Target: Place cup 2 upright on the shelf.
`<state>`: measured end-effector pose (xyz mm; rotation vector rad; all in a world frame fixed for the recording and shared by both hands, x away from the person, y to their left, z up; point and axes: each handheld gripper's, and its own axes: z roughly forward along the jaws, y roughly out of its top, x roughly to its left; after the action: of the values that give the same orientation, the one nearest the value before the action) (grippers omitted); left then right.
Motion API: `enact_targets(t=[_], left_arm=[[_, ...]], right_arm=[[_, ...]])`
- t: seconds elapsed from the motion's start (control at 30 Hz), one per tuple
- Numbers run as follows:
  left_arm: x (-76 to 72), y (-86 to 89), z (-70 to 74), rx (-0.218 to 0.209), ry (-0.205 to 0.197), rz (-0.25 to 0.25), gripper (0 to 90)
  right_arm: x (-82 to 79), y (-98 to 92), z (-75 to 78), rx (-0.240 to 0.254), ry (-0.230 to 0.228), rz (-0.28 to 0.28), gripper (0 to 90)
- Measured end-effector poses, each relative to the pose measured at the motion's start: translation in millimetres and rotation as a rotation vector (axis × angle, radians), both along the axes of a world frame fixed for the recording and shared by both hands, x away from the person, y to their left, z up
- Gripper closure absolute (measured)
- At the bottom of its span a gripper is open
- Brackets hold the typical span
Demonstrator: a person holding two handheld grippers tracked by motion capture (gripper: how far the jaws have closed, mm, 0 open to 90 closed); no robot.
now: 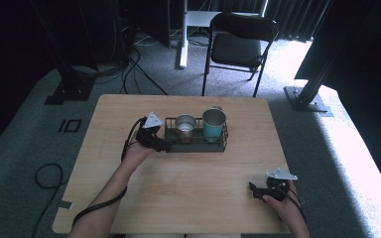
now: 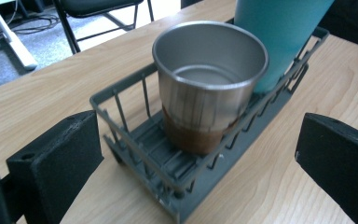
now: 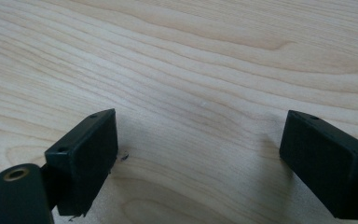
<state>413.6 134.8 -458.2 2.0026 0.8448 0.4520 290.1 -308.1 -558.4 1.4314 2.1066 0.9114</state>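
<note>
Toward the far edge of your wooden surface (image 1: 178,183), the wire rack (image 1: 171,130) holds a steel cup (image 1: 184,124). Your left tongs (image 2: 198,154) gape around the rack (image 2: 140,154) end; closing carelessly could tip the cup (image 2: 209,79). Right tongs (image 3: 198,158) rest released.

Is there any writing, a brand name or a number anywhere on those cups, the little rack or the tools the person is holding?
None can be read.
Steel cup: plain metal, brown band, no lettering.
Teal cup: plain.
Wire rack: unmarked.
Left hand-held gripper and right hand-held gripper: bare black jaws.
</note>
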Motion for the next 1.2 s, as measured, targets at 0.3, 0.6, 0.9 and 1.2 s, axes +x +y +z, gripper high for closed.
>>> enact_targets(t=[0.3, 0.6, 0.9, 1.2], left_arm=[[-8.5, 16.7, -5.4, 0.0, 0.007, 0.031, 1.1], [-16.7, 27.0, -12.9, 0.013, 0.02, 0.032, 1.0], [-26.2, 41.5, -20.5, 0.015, 0.035, 0.039, 1.0], [-37.9, 52.4, -30.1, 0.044, 0.048, 0.032, 1.1]], right_arm=[[0.0, 0.0, 0.0, 0.0, 0.0, 0.0, 11.0], [0.0, 0.0, 0.0, 0.0, 0.0, 0.0, 11.0], [0.0, 0.0, 0.0, 0.0, 0.0, 0.0, 11.0], [0.0, 0.0, -0.1, -0.001, -0.001, 0.001, 11.0]])
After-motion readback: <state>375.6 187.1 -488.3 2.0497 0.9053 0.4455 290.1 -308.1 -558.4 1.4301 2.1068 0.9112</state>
